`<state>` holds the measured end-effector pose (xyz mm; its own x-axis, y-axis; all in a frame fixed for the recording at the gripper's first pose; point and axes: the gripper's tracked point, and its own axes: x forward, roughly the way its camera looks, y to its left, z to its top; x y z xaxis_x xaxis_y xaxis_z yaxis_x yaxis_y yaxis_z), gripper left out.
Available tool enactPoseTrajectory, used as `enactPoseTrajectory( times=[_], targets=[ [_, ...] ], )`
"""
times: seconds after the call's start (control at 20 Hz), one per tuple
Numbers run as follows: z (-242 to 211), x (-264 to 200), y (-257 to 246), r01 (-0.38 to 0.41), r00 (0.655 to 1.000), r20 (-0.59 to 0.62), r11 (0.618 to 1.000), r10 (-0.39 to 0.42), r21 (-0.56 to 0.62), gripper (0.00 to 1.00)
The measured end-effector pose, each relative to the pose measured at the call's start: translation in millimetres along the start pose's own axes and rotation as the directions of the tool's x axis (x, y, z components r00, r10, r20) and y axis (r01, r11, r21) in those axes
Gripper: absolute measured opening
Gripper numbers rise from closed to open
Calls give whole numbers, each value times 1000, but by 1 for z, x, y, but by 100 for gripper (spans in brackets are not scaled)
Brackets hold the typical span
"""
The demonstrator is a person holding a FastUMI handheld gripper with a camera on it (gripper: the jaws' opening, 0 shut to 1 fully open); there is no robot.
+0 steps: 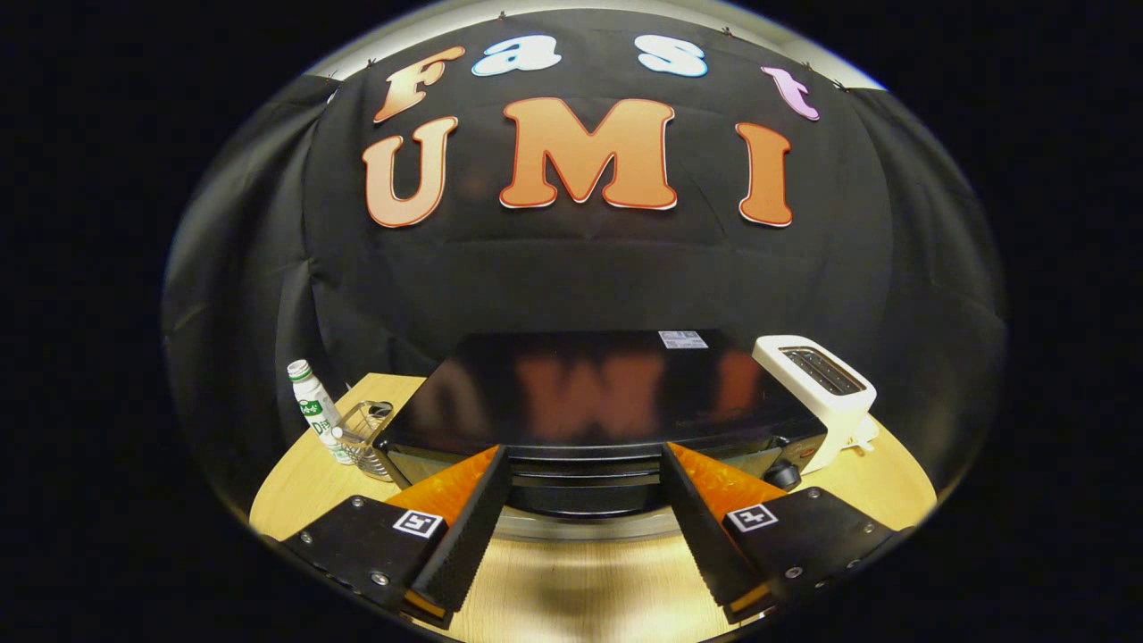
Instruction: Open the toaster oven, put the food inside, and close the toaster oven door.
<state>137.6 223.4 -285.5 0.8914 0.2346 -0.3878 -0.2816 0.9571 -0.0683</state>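
So far nothing of the task looks done. The toaster oven (589, 402) sits at 12 o'clock from the gripper (585, 464), its glossy black top toward the camera and its front face just ahead of the fingertips. The door appears closed — the dark front and a pale strip along its lower edge show between the fingers, though I cannot tell whether that strip is a handle or trim. No food item can be identified with confidence.

Jaws: spread wide apart, nothing between the pads, touching nothing that I can see.

Judgement: the opening step is in hand; loading the food and closing the door are all left.

Surroundings: a green-capped bottle (314, 406) and a wire holder (364, 438) stand at about 10 o'clock, just beside the oven's left corner. A white slot toaster (817, 388) stands at 2 o'clock, close against the oven's right side, with a dark knob (784, 473) near the right finger.

Open room: the wooden table (580, 580) is bare beneath the fingers — the door has space to drop forward there. Side clearance is tight on both flanks.
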Motion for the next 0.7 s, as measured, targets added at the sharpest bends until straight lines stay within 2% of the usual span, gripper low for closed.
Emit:
enactPoseTrajectory(
  times=[0.7],
  targets=[
    [-54,-60,-2,-2,997,-81,1000,2,-7,100]
  ],
)
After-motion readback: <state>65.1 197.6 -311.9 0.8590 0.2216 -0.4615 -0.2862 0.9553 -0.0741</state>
